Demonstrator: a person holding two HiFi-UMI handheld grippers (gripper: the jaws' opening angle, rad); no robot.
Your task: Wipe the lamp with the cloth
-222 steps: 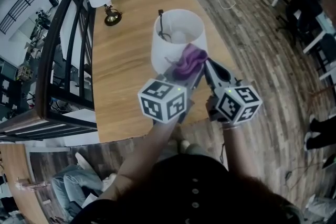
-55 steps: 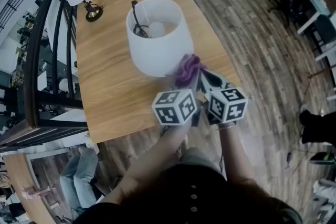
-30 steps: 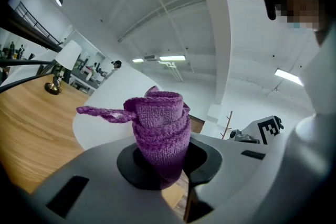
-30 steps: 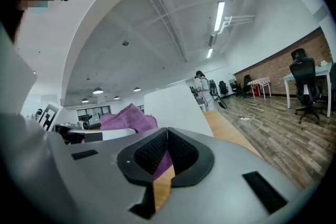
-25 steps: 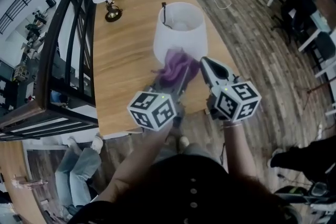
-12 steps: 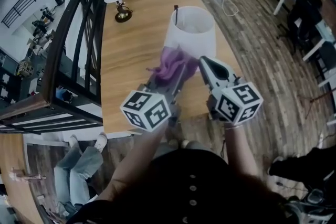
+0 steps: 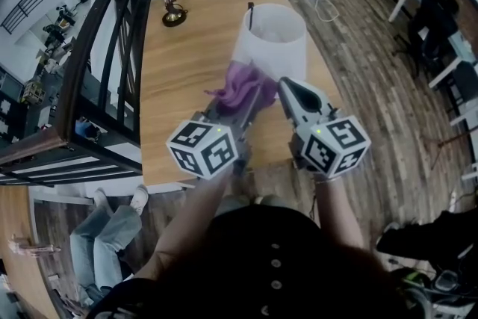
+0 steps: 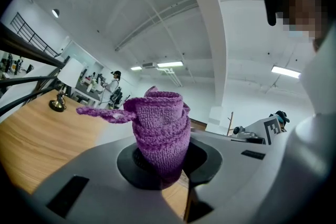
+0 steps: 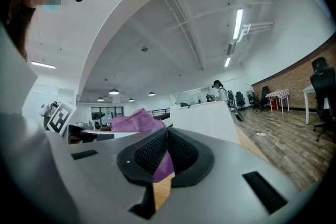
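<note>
Left gripper (image 7: 240, 99): jaws clenched on the bunched purple cloth (image 7: 239, 84), presented at near side of the white lampshade (image 7: 272, 41) standing on the table (image 7: 179, 78), likely mid-wipe. Right gripper (image 7: 288, 88): jaws closed, empty, just beside.

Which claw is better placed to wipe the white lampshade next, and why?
Left. The left claw is shut on the purple cloth, close by the lampshade; the right claw is shut with nothing gripped.

Grey left gripper (image 8: 163, 165) and right gripper (image 9: 160, 157) bear checkered marker cubes (image 7: 202, 149); black buttoned top (image 7: 276, 265).
</note>
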